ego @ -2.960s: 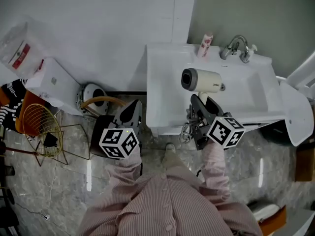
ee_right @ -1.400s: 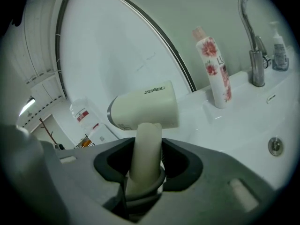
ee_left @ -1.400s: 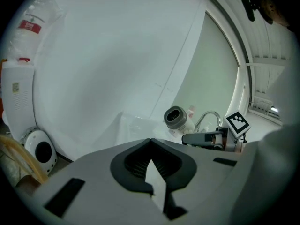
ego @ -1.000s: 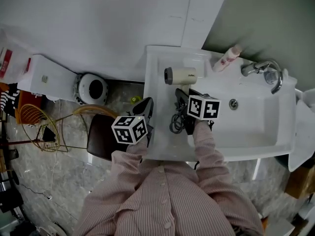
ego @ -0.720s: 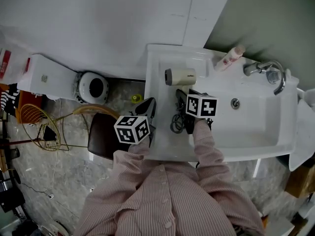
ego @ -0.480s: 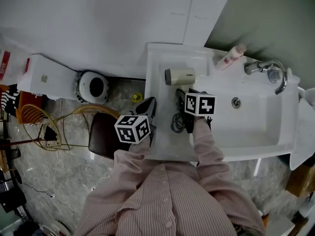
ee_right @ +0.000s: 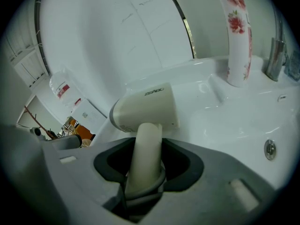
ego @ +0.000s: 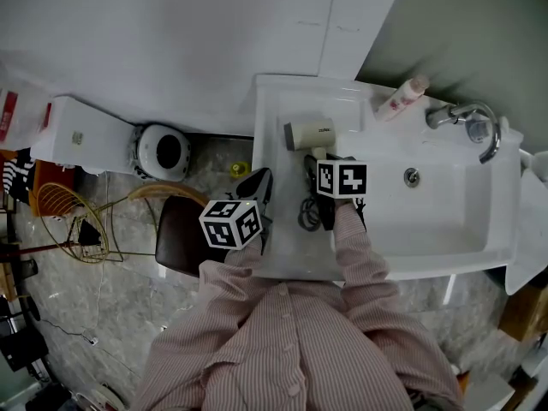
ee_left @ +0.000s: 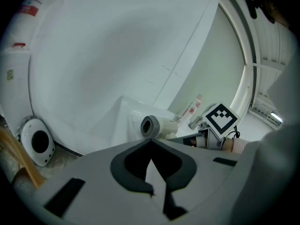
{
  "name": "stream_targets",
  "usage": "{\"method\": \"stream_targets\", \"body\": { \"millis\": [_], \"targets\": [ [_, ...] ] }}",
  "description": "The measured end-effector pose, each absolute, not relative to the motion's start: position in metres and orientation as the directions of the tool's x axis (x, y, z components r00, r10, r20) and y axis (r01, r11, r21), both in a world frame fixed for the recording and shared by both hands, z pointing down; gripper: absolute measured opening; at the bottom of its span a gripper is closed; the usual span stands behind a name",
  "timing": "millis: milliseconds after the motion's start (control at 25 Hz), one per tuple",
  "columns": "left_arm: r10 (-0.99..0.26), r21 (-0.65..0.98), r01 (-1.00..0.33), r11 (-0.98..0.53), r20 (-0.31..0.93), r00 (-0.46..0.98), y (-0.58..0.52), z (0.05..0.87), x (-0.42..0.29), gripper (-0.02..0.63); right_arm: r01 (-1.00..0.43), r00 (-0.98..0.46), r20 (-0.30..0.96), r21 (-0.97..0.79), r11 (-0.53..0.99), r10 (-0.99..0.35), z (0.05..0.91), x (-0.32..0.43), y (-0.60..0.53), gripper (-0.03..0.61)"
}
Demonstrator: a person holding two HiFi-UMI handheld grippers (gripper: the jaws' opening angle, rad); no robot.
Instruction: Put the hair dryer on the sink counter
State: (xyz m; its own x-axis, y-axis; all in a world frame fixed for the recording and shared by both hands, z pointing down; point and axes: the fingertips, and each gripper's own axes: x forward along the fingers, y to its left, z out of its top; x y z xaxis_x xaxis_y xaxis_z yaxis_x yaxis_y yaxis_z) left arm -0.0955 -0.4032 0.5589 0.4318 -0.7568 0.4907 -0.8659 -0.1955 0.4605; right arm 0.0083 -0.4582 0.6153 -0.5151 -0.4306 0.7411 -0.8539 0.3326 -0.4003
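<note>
We see the cream plastic hair dryer (ego: 309, 134) over the flat left ledge of the white ceramic sink worktop (ego: 276, 247), between the basin and the worktop's left edge; its short round barrel lies level and points left in the head view; a grey ring rims the barrel's open end, small grey lettering runs along its side, and a straight cream handle runs from the barrel back toward us; a grey collar closes the handle's end, and a black cord (ego: 306, 213) loops from it over the ledge; we cannot tell whether the barrel touches the surface; the right hand-held gripper (ego: 322, 156) is clamped on the handle just below the barrel, and its own view shows the dark pads pressing both sides of the handle; the left hand-held gripper (ego: 256, 183) hangs just beside the worktop's left edge, apart from the dryer, with its jaws together and nothing between them; at the back of the worktop, well apart from the dryer, a white bottle with red flower print (ego: 401, 98) stands beside a chrome tap (ego: 467, 120); the round metal drain (ego: 412, 176) sits in the basin to the right of the clamped gripper.
</note>
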Motion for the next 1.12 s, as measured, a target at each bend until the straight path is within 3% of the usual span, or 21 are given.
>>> {"method": "stream_targets", "body": {
  "millis": [440,600,1120],
  "targets": [
    [-0.755,0.457,-0.866,-0.203,0.491,0.435,-0.401,0.558,-0.094,-0.003,-0.855,-0.511,0.746,-0.389,0.344,-0.427,0.615,0.006,-0.457,0.169],
    [-0.754,0.451,-0.867,-0.212,0.489,0.439,-0.399,0.556,-0.092,-0.003,-0.874,-0.477,0.738,-0.340,0.348,-0.477,0.608,0.007,-0.462,0.201],
    [-0.768,0.412,-0.870,-0.271,0.451,0.454,-0.391,0.534,-0.088,-0.003,-0.869,-0.465,0.684,-0.233,0.436,-0.562,0.581,0.017,-0.457,0.201]
  ]
}}
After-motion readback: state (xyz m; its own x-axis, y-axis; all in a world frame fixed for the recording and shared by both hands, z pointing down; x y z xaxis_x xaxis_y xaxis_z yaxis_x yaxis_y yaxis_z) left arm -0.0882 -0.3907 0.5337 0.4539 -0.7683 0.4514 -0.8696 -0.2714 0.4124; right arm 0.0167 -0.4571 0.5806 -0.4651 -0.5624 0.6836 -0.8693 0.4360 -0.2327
